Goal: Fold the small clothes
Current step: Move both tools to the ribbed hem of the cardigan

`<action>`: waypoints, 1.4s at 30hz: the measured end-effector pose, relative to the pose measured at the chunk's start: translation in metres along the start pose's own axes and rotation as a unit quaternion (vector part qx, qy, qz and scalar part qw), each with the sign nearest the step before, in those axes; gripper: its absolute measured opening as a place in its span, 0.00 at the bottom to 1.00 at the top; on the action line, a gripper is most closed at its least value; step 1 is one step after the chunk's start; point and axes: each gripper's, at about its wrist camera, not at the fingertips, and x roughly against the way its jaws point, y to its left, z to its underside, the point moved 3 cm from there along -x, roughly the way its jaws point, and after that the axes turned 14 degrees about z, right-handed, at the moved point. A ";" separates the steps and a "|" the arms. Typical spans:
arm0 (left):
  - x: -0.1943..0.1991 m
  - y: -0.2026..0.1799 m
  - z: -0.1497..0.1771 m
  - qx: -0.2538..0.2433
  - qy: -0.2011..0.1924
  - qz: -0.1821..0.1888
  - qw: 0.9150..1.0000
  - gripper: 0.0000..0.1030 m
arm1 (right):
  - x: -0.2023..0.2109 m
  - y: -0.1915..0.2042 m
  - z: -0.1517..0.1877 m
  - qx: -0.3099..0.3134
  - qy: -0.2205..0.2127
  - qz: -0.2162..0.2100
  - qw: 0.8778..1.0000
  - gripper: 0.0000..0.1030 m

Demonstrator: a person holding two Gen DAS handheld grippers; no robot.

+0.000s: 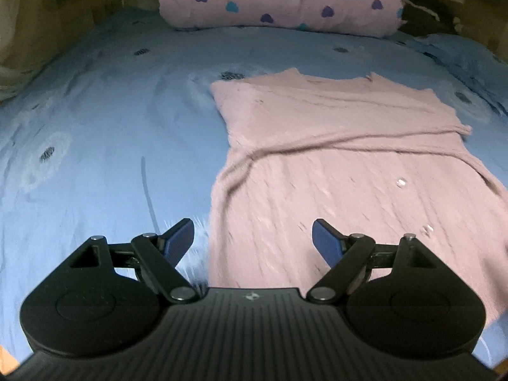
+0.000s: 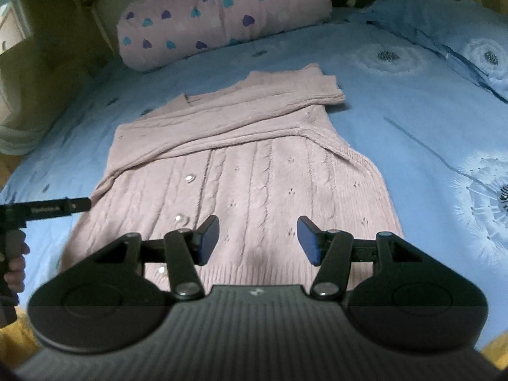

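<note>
Both jaws gape empty over sweater; only right view shows hand.

Surface: a bed covered in a light blue sheet printed with pale dandelion heads is carrying everything in the scene.
Centre: a pink cable-knit cardigan is lying flat on the sheet, buttons showing, both sleeves folded across its chest.
Far end: a rolled pink quilt dotted with blue and purple hearts is resting against the head of the bed, apart from the cardigan.
Far right corner: a pillow in the same blue print is sitting beside the quilt.
</note>
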 end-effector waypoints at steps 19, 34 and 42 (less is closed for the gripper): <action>0.044 -0.056 0.095 -0.024 0.031 0.013 0.999 0.83 | 0.021 0.020 0.056 0.115 0.006 -0.028 0.993 0.56; 0.033 -0.085 0.119 -0.103 0.052 0.022 0.993 0.88 | 0.034 0.021 0.085 0.194 -0.020 0.012 0.981 0.59; 0.015 -0.074 0.109 -0.105 0.037 0.006 0.994 0.92 | 0.026 0.018 0.083 0.200 -0.030 0.038 0.979 0.70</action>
